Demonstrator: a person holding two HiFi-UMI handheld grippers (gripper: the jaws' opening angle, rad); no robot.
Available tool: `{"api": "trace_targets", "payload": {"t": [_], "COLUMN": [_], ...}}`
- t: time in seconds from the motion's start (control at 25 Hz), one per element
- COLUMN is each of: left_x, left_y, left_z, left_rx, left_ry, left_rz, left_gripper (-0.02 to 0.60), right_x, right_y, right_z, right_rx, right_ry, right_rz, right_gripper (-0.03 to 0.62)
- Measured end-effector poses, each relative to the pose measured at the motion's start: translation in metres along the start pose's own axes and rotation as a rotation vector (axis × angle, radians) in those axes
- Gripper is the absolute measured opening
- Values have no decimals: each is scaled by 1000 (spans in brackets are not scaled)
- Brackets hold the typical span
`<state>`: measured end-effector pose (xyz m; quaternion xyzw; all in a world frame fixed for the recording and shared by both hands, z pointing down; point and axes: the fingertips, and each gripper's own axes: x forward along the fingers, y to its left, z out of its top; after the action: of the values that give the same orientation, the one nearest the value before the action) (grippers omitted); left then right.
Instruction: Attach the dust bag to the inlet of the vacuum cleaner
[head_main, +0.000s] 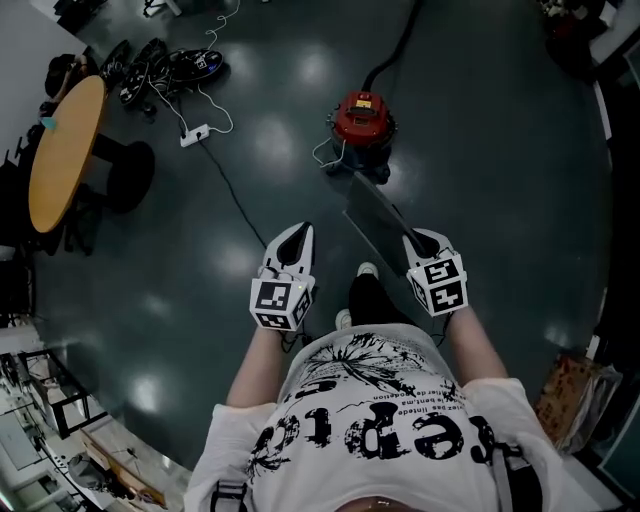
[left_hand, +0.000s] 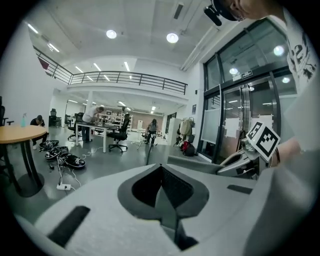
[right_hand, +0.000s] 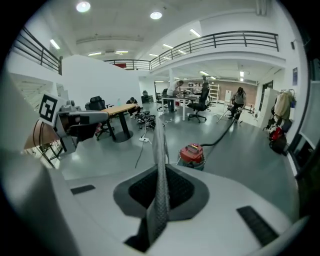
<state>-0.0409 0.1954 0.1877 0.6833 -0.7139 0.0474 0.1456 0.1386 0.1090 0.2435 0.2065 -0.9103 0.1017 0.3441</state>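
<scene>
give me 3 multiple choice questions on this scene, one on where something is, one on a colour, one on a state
1. Where does the red-topped canister vacuum cleaner stand?
A on a shelf
B on the dark floor
C inside a box

2. What colour is the top of the round wooden table?
A orange-brown
B blue
C white

3. What state is the right claw in?
A open and empty
B shut on the flat grey dust bag
C shut on a cable

Answers:
1 B, it sits directly on the floor in the head view.
2 A, the head view shows an orange-brown top.
3 B, the grey sheet runs out from between the closed jaws.
</scene>
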Motion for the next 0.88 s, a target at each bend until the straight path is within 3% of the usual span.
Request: {"api": "trace_targets", "payload": {"t": [0.24,0.4,0.6,0.88], "left_x": [73,108,164,264], "left_y": [22,41,74,157], "left_z": [57,50,50,68], "left_rx": [8,-34,-7,106], "left_ry": [-45,-8,38,97], "left_rz": [28,5,-73,-264], "left_gripper": [5,5,5,5], "right_x": [28,54,95,182], "right_y": [-57,-77,-91,-100], "right_z": [56,75,94,139], "right_rx": [-50,-22,24,77], "right_ry": [-14,-15,11,50], "right_rz": [12,-5,-21,-78], "right_gripper": [25,25,25,25]}}
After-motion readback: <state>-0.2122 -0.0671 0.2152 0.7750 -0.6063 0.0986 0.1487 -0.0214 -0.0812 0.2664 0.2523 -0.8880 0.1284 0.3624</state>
